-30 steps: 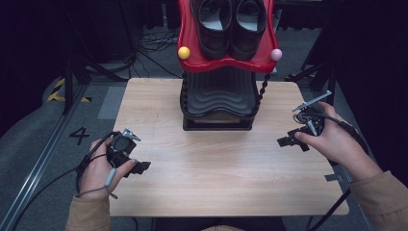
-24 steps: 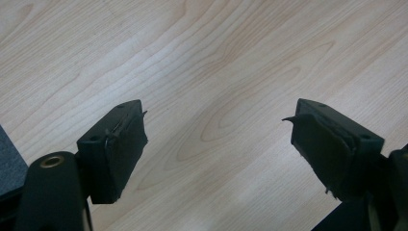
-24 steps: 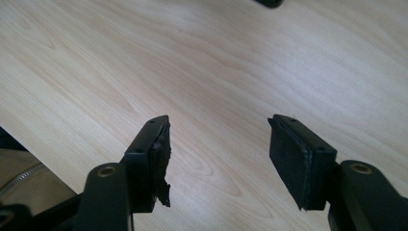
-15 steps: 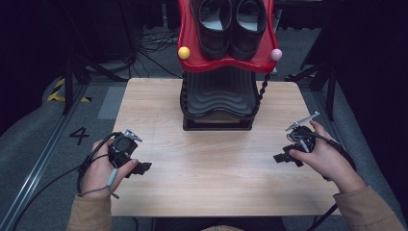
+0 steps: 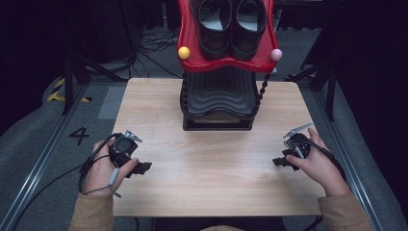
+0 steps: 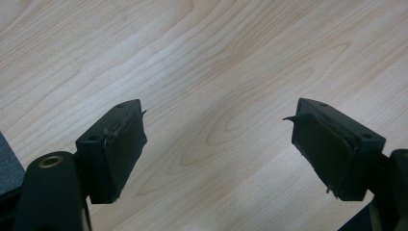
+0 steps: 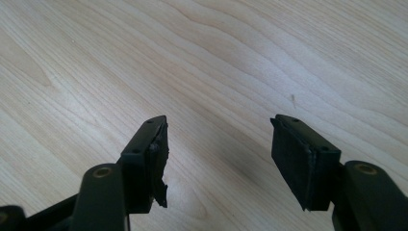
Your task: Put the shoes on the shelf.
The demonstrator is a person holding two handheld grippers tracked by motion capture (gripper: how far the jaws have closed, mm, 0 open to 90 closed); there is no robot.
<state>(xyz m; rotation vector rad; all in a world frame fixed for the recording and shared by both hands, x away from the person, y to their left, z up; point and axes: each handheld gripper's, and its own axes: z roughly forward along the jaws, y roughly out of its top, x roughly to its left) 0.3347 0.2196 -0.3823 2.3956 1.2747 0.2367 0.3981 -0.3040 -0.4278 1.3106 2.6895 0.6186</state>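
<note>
A pair of black shoes point(image 5: 232, 25) sits on the red upper tray point(image 5: 192, 57) of a shoe rack whose black base point(image 5: 219, 103) stands at the table's far middle. My left gripper point(image 5: 142, 168) rests low over the table near its left front, held in a hand, jaws apart with bare wood between them point(image 6: 219, 139). My right gripper point(image 5: 279, 162) sits near the right edge, also held in a hand, jaws apart over bare wood point(image 7: 219, 149). Neither holds anything.
The light wooden table point(image 5: 211, 173) stretches between the two grippers. A yellow ball point(image 5: 183, 52) and a pink ball point(image 5: 275, 54) tip the red tray's corners. Grey floor with cables, a rail and a painted number lies to the left.
My right gripper has moved down and toward me along the table's right side. The left gripper has stayed put.
</note>
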